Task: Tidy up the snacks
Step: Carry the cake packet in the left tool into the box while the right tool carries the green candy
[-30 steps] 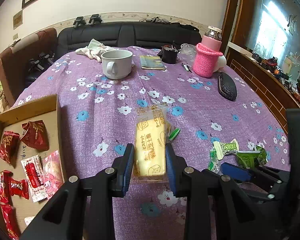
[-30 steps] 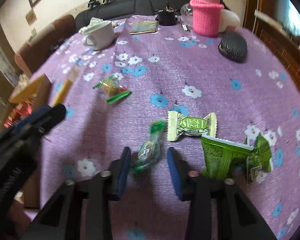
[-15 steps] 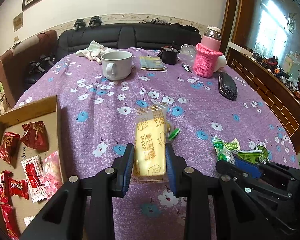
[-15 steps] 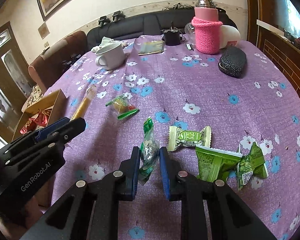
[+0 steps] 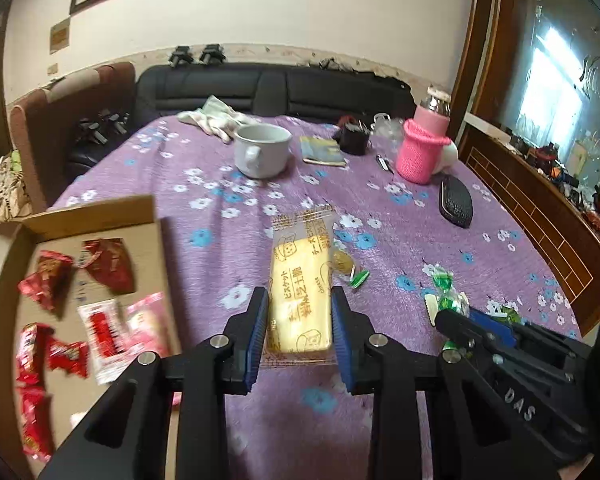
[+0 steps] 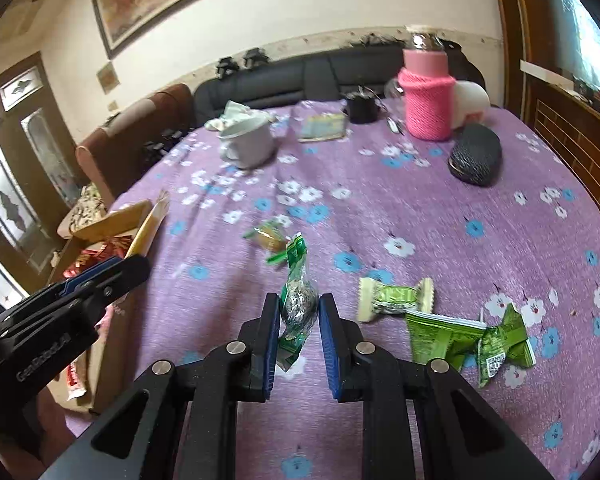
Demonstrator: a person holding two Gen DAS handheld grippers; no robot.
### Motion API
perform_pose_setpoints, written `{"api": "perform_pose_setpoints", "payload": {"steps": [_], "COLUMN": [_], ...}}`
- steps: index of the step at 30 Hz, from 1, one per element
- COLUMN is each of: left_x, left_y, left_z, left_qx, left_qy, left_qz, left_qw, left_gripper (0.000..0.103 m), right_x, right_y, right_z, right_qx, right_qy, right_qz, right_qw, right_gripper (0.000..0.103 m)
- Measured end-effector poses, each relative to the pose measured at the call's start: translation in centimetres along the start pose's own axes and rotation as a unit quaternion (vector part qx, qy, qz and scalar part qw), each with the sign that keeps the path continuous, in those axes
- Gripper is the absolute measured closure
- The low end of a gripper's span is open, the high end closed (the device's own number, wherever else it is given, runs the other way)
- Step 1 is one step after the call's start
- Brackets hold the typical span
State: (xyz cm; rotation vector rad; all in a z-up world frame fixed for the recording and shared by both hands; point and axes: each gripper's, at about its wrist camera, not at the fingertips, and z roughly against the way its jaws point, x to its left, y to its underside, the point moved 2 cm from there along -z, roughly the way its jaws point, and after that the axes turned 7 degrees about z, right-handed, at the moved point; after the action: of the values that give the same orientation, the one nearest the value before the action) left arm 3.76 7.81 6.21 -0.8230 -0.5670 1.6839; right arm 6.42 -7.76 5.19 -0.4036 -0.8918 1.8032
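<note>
My left gripper (image 5: 300,300) is shut on a yellow biscuit packet (image 5: 302,292) held above the purple flowered tablecloth (image 5: 228,184). To its left is a cardboard box (image 5: 96,216) with several red and pink snack packs (image 5: 108,328). My right gripper (image 6: 299,304) is shut on a green wrapped candy (image 6: 298,300), lifted off the cloth; it also shows in the left wrist view (image 5: 446,296). A small yellow-green candy (image 6: 270,238) lies ahead. Green wrappers (image 6: 396,298) (image 6: 468,336) lie to the right.
A white mug (image 5: 262,154), a pink knitted bottle (image 5: 422,148), a black case (image 5: 455,202), a booklet (image 5: 322,151) and a cloth (image 5: 216,120) stand at the far side. A black sofa (image 5: 276,88) is behind the table.
My right gripper has shut on the green candy and raised it off the cloth. My left gripper has lifted the biscuit packet and drifted toward the box.
</note>
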Motion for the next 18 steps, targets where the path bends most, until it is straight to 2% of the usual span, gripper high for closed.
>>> {"api": "perform_pose_setpoints", "payload": {"steps": [5, 10, 13, 18], "left_x": [3.6, 8.6, 11.2, 13.5], "left_y": [1.2, 2.3, 3.3, 4.8], "left_z": [3.8, 6.9, 7.8, 7.6], "left_qx": [-0.015, -0.027, -0.028, -0.021], "left_qy": [-0.015, -0.046, -0.065, -0.089], "left_qz": [0.022, 0.052, 0.071, 0.086], "left_qw": [0.9995, 0.9972, 0.995, 0.9921], "left_gripper": [0.073, 0.073, 0.073, 0.073], "right_x": [2.0, 5.7, 9.0, 14.1], "right_y": [0.1, 0.3, 0.4, 0.6], "right_z": [0.7, 1.4, 1.5, 0.7], "right_qx": [-0.009, 0.005, 0.019, 0.045], "right_qy": [-0.026, -0.078, -0.112, -0.155], "right_qz": [0.023, 0.052, 0.075, 0.101], "right_qw": [0.999, 0.996, 0.991, 0.982], "right_gripper": [0.082, 0.081, 0.081, 0.081]}}
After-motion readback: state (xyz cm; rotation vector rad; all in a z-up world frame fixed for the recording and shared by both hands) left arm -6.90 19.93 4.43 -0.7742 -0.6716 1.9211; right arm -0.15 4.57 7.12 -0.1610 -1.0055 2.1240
